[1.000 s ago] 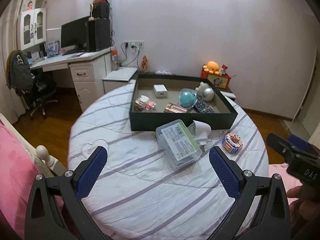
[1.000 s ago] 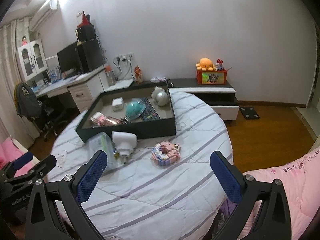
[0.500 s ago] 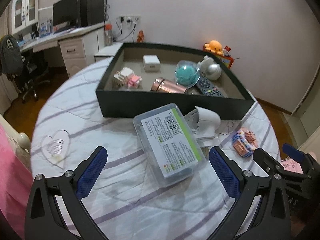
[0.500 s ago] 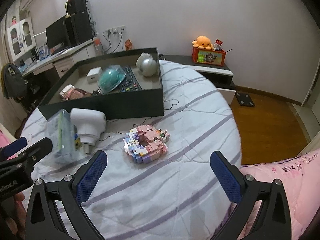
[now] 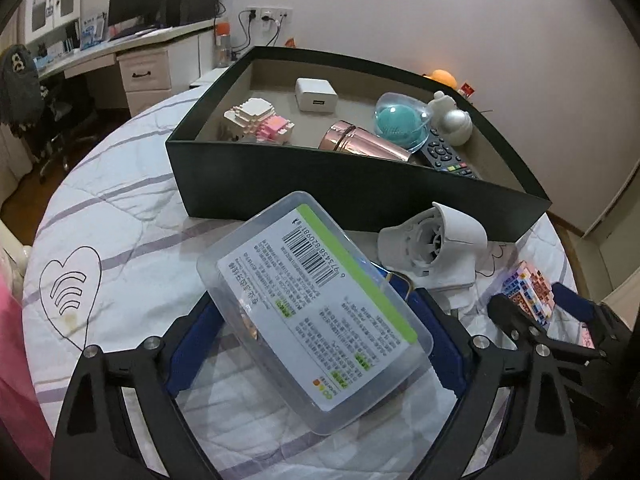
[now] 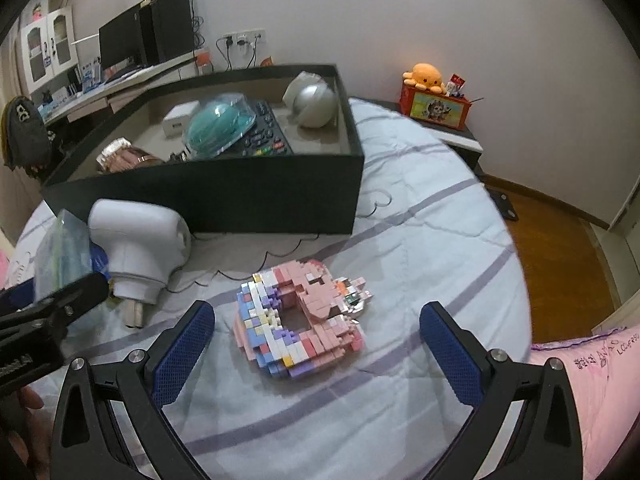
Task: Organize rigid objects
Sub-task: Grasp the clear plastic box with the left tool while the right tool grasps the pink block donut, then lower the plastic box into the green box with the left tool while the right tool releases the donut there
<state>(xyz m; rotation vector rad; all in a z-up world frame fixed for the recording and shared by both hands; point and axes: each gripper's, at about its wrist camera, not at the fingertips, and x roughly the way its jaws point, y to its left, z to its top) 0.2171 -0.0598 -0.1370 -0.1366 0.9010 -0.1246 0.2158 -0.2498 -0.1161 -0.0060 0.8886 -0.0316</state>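
We see a round table [image 5: 120,216] covered in a white quilted cloth with lilac stripes and a stitched heart at its near left. At the far side of it sits a large dark green open box [image 5: 320,184], holding a white charger cube [image 5: 316,95], a pink-and-white brick model [image 5: 258,122], a rose-gold metal cup [image 5: 362,146], a teal dome in clear plastic [image 5: 400,122], a black remote control [image 5: 446,154] and a silver-and-white ball-shaped gadget [image 5: 452,118].

Our left hand-held gripper [image 5: 316,344] has its blue pads spread on either side of a clear plastic lidded box with a green-edged label [image 5: 316,304], which lies near the dark box's front wall; whether the pads touch it we cannot tell. Just right of it lies a white plastic fan-like device [image 5: 436,240].

Our right hand-held gripper [image 6: 316,348] stands wide and released around a pastel pink, purple and white brick model [image 6: 304,316] on the cloth, touching nothing.

Beyond the table, a white desk with a black monitor [image 6: 120,40] stands far left, and an orange plush octopus [image 6: 426,76] sits on a red box at the pale wall.
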